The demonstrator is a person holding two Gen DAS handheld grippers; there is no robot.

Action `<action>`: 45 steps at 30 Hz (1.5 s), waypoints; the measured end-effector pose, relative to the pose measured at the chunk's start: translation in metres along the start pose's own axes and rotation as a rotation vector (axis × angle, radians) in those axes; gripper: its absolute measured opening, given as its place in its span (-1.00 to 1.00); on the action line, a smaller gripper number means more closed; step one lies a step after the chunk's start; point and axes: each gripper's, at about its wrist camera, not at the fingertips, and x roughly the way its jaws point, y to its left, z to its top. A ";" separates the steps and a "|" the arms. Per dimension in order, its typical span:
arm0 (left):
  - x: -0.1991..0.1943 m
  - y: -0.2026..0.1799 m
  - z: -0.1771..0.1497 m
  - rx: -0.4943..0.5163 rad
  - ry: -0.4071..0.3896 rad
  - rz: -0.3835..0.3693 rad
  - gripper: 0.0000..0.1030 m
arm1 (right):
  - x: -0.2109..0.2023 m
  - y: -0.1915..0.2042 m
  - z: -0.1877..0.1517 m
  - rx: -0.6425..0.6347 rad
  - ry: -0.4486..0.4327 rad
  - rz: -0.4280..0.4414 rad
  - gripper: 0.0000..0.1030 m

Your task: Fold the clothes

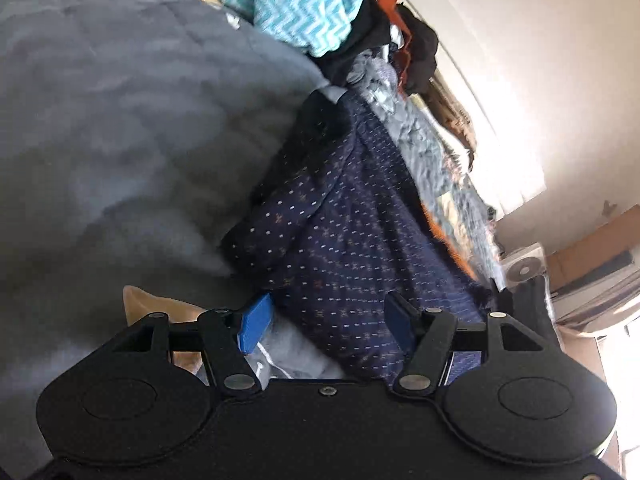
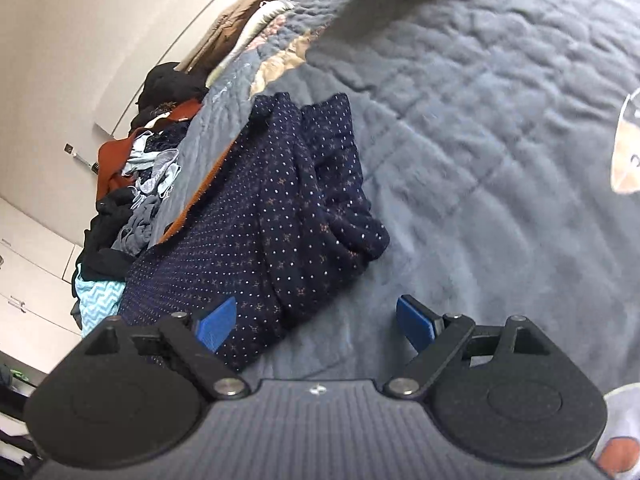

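Note:
A navy garment with small white dots (image 1: 340, 220) lies crumpled on a grey quilted bed cover (image 1: 120, 120). In the left wrist view my left gripper (image 1: 328, 320) hovers at the garment's near end. Its blue pads (image 1: 256, 322) stand apart, the cloth runs under the gap, and neither pad presses on it. In the right wrist view the same garment (image 2: 280, 208) lies bunched in folds on the cover (image 2: 480, 120). My right gripper (image 2: 316, 320) is open at its near edge, the left pad (image 2: 218, 322) over the cloth and the right pad over bare quilt.
A pile of other clothes lies along the bed's far side: a teal zigzag piece (image 1: 296, 4), black and rust-orange items (image 2: 116, 160). A small white fan (image 1: 524, 266) stands beyond the bed. White cabinets (image 2: 32, 272) line the wall. A pale printed item (image 2: 628, 148) lies at the right.

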 end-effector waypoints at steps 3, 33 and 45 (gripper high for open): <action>-0.003 -0.003 -0.006 0.011 -0.024 0.010 0.19 | 0.002 0.001 -0.002 0.009 -0.003 -0.005 0.69; 0.027 0.006 0.007 -0.047 -0.064 -0.017 -0.56 | 0.032 -0.014 0.009 0.111 -0.104 0.052 0.69; 0.027 0.004 0.008 -0.028 -0.059 -0.007 -0.56 | 0.044 -0.017 0.008 0.250 -0.105 0.133 -0.68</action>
